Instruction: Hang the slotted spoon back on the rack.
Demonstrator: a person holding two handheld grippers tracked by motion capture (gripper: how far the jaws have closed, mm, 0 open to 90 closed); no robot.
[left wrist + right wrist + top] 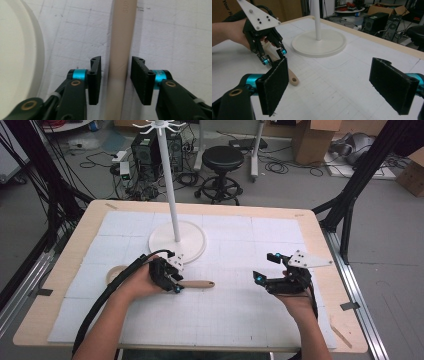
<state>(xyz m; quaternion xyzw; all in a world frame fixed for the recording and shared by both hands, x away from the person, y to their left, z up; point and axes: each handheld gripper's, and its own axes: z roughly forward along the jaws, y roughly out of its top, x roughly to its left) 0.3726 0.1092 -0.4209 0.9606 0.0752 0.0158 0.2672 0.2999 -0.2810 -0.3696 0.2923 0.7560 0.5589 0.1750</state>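
Left gripper view has the left tool [116,80] parted astride a smooth tan wooden handle [121,50], ribbed pads apart from it, on the gridded white worktop [175,37]; the right tool [337,82] gapes empty.

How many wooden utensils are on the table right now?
1. A wooden utensil lies on the white mat in front of the stand's round base, its handle between the open jaws of the left gripper. The hand may hide others.
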